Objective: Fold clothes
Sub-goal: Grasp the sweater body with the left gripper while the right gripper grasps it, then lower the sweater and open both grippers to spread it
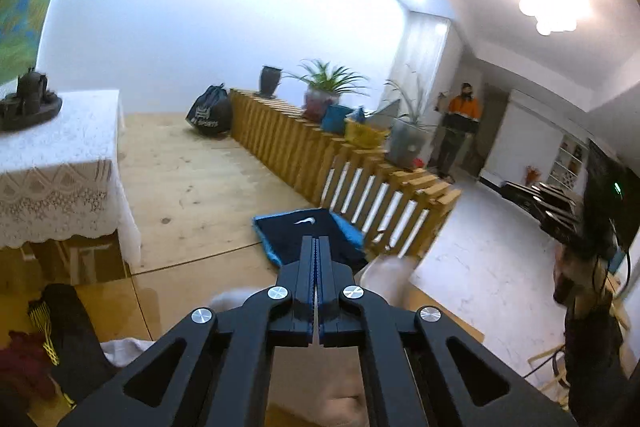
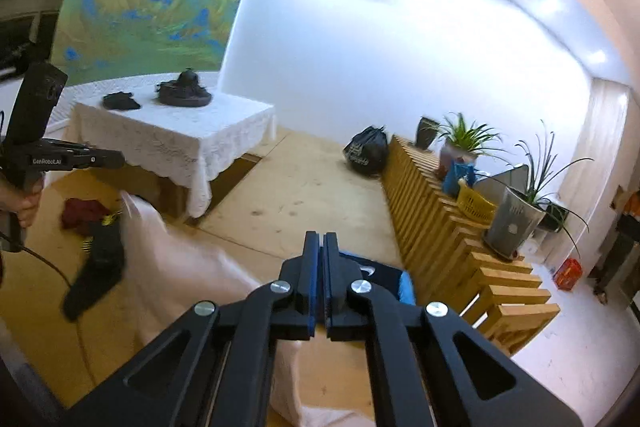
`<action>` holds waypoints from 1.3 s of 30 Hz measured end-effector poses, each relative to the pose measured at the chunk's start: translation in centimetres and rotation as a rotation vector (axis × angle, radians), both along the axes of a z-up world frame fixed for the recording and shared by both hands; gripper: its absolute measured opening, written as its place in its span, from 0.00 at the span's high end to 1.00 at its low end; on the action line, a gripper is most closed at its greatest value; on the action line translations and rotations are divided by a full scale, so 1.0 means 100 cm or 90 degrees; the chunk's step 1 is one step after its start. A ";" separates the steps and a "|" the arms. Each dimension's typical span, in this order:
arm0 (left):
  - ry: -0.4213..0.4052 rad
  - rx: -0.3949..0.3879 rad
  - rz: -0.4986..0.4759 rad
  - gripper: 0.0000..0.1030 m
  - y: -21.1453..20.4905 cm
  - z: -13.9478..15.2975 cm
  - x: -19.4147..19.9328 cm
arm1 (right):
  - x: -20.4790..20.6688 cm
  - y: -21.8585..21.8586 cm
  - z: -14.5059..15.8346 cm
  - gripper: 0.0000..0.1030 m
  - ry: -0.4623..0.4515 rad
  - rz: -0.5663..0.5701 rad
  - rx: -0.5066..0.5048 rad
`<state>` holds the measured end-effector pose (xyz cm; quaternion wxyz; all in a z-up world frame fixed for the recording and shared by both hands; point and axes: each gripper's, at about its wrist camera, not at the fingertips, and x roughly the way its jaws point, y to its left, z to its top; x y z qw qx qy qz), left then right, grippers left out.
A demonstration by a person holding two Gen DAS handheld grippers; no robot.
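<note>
- Left wrist view: the left gripper has its fingers pressed together, a thin sliver of pale cloth pinched between the pads; a white garment hangs blurred just beyond and below them.
- A folded navy-and-blue garment with a white swoosh lies flat on the wooden floor beside a slatted wooden fence, its long axis running diagonally across the frame.
- On the fence sit potted plants and a yellow basket, its contents unclear.
- Right wrist view: the right gripper is closed, whether on cloth cannot be told; the white garment droops from under it towards the left gripper.
- Dark clothes lie on the floor near a lace-covered tabletop.
</note>
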<state>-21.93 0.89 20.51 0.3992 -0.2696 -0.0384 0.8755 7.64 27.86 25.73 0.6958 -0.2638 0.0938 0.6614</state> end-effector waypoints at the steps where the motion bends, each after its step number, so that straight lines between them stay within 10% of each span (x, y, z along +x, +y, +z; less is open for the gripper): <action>1: -0.016 -0.018 -0.001 1.00 0.004 -0.007 0.001 | 0.001 0.004 -0.006 0.98 0.018 0.003 -0.040; 7: -0.115 -0.187 0.006 0.99 0.009 -0.111 -0.001 | 0.011 0.036 -0.141 0.94 0.054 0.007 -0.262; 11: -0.183 -0.239 0.011 0.93 0.006 -0.178 -0.013 | 0.019 0.061 -0.236 0.66 0.080 0.007 -0.372; 15: -0.215 -0.293 -0.032 0.92 0.020 -0.230 -0.019 | 0.013 0.091 -0.285 0.63 0.082 0.026 -0.417; 20: -0.234 -0.347 -0.127 0.59 0.072 -0.278 -0.038 | 0.011 0.130 -0.310 0.43 0.079 0.056 -0.424; 26: -0.271 -0.365 -0.182 0.49 0.121 -0.306 -0.053 | 0.011 0.158 -0.336 0.43 0.125 0.078 -0.464; 30: -0.318 -0.349 -0.174 0.65 0.131 -0.330 -0.058 | 0.012 0.162 -0.356 0.43 0.147 0.091 -0.484; 35: -0.325 -0.286 -0.142 0.85 0.115 -0.332 -0.054 | 0.023 0.143 -0.346 0.79 0.188 0.089 -0.447; 39: -0.321 -0.205 -0.086 0.91 0.075 -0.319 -0.047 | 0.034 0.116 -0.323 0.82 0.200 0.080 -0.416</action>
